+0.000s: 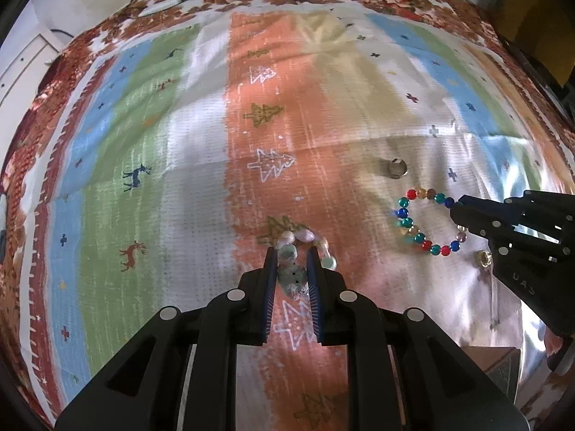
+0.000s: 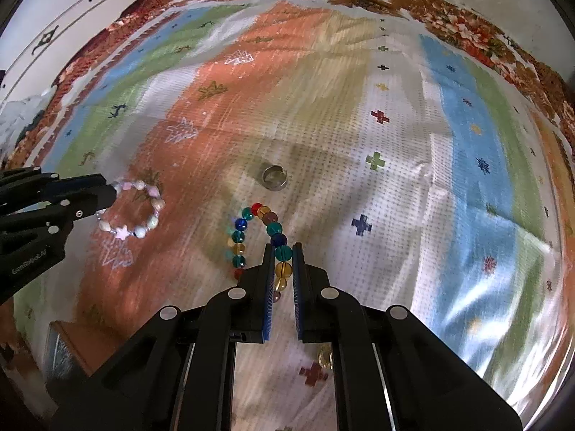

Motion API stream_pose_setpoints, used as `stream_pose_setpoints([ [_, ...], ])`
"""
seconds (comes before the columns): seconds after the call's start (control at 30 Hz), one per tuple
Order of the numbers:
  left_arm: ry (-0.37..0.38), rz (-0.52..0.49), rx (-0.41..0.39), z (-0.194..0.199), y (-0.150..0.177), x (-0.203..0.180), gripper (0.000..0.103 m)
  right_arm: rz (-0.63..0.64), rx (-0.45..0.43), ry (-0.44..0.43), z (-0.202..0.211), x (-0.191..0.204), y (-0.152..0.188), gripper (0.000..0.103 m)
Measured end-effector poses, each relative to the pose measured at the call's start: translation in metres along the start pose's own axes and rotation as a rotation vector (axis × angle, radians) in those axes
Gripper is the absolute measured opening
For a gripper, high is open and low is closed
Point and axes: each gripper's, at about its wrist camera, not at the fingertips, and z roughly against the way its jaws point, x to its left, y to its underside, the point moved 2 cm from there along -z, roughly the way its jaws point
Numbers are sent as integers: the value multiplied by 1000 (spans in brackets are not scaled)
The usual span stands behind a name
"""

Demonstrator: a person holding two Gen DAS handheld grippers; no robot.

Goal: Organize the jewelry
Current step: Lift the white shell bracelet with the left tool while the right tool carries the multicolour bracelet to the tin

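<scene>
Pinching glossy round beads, both tongs (image 1: 291, 253) (image 2: 282, 248) grip bracelets (image 1: 305, 242) (image 2: 257, 237).

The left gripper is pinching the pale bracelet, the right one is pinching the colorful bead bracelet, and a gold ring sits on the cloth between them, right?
Almost. The ring is silver, not gold; the right wrist view shows it plainly. The left gripper does pinch the pale bracelet, and the right gripper does pinch the colorful bead bracelet.

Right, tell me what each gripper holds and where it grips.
The left gripper pinches the pale bead bracelet at one side of its loop. The right gripper clamps the coloured bead bracelet on its beads at one side.
</scene>
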Motion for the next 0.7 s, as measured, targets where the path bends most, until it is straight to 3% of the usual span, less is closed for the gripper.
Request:
stream_pose_setpoints([
  [0.43,36,11,-57,30,5,-5,16,-2,-67,3,35,6,6,10],
  [0.7,53,27,-96,49,13,-9,16,-28,-167,6,68,7,8,10],
])
